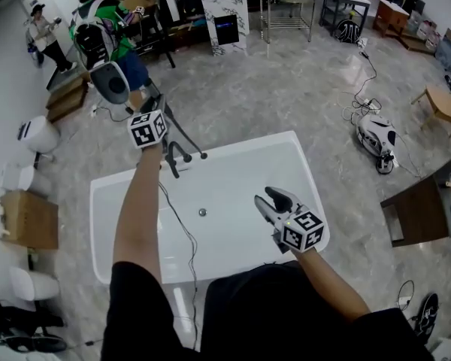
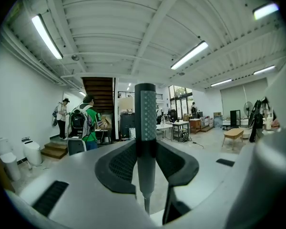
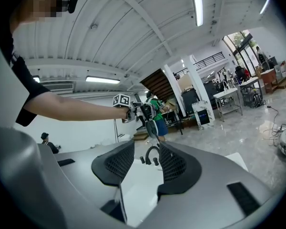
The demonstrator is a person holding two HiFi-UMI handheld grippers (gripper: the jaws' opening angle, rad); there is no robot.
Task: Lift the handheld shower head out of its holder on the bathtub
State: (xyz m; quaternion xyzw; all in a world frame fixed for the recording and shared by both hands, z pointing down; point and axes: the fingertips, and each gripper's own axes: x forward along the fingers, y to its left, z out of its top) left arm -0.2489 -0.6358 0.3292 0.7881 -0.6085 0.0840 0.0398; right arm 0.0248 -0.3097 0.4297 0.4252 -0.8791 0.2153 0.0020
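Note:
The handheld shower head [image 1: 109,82] is up in the air beyond the tub's far left corner. Its grey handle [image 2: 145,128] stands upright between the pads of my left gripper [image 1: 135,106], which is shut on it. A dark hose [image 1: 182,232] trails from it down over the white bathtub [image 1: 293,164]. The black faucet and holder [image 1: 177,156] stand on the tub's far rim, below and right of the lifted head. My right gripper [image 1: 264,199] hovers over the tub's near right side, open, with nothing between its fingers; past them shows the faucet [image 3: 152,154].
Toilets [image 1: 37,135] and a cardboard box [image 1: 30,218] stand left of the tub. A dark wooden table [image 1: 417,213] and a white device [image 1: 377,135] with cables lie to the right. People [image 1: 98,28] stand at the back left near steps.

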